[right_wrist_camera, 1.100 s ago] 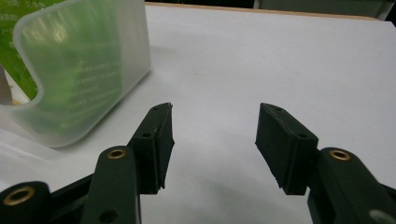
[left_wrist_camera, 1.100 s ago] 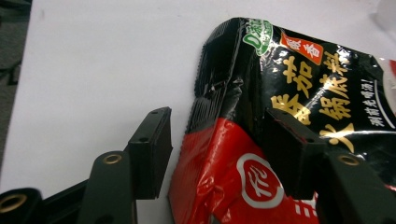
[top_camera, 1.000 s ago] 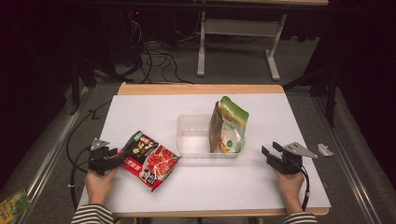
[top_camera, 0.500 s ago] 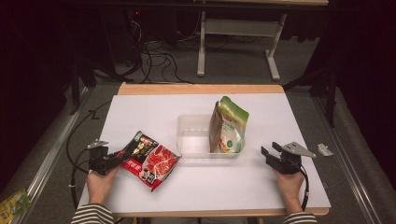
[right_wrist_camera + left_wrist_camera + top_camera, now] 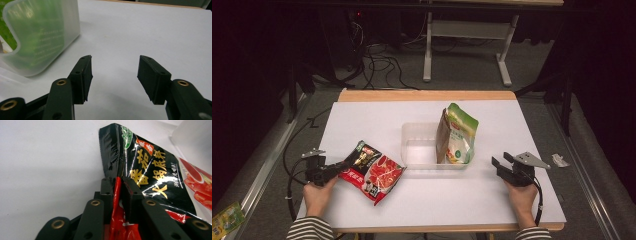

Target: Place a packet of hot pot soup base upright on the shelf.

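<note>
Red and black sauce packet lying flat on the white table, at about 8 o'clock from the clear tub, near it but apart. Left gripper at the packet's 9 o'clock edge; jaws just closing, now pinched on the red seam, pads pressing from both sides. Looks like the pick-up step, likely bound for the tub. Best done by keeping the pinch firm on the seam, lifting straight up until the far corner clears the table, then carrying toward 2 o'clock, high enough to pass the tub's rim. Thin grip near one edge, so packet likely to droop and swing; slow carry advised.

Right gripper resting at 4 o'clock from the tub, jaws wide apart, nothing between them. Green pouch standing at the tub's right end.

Hard to make out: how deep the seam sits between the pads, packet's underside, pouch's base behind frosted plastic.
</note>
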